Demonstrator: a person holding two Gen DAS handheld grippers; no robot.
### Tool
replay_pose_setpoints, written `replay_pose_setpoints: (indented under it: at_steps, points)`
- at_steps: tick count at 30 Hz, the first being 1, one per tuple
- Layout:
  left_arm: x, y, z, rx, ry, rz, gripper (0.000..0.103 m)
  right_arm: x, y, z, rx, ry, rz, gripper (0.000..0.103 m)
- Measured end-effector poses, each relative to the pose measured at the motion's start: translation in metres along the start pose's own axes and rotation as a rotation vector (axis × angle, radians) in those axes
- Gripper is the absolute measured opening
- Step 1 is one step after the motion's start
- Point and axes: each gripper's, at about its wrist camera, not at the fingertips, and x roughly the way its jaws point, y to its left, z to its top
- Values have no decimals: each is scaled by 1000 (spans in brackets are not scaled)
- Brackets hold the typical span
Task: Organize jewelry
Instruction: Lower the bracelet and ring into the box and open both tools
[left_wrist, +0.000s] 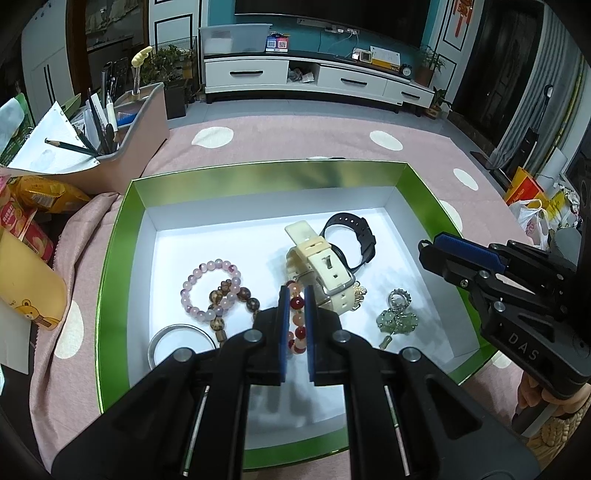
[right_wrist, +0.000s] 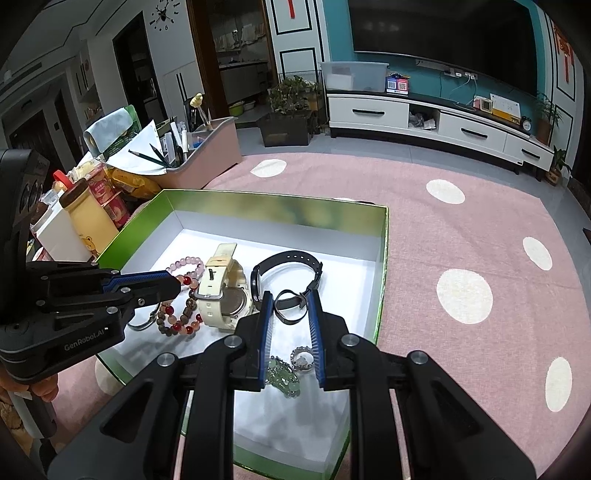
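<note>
A green box (left_wrist: 118, 236) with a white floor stands on the pink cloth (left_wrist: 295, 140) and holds all the jewelry. The left gripper (left_wrist: 297, 295) is narrow, its two pads close around the red bead bracelet (left_wrist: 297, 325). The right gripper (right_wrist: 290, 299) is partly open over the black watch (right_wrist: 288, 269), holding nothing. The cream watch (left_wrist: 325, 266) lies between them, and the green pendant (left_wrist: 399, 321) lies near the right wall.
</note>
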Motion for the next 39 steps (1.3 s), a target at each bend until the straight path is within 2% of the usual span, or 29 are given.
replay_pose_setpoints:
  at_steps: [39]
  points:
    - [15,3,-5,17,53,18,7,14,4,1,-19,40,-1,19]
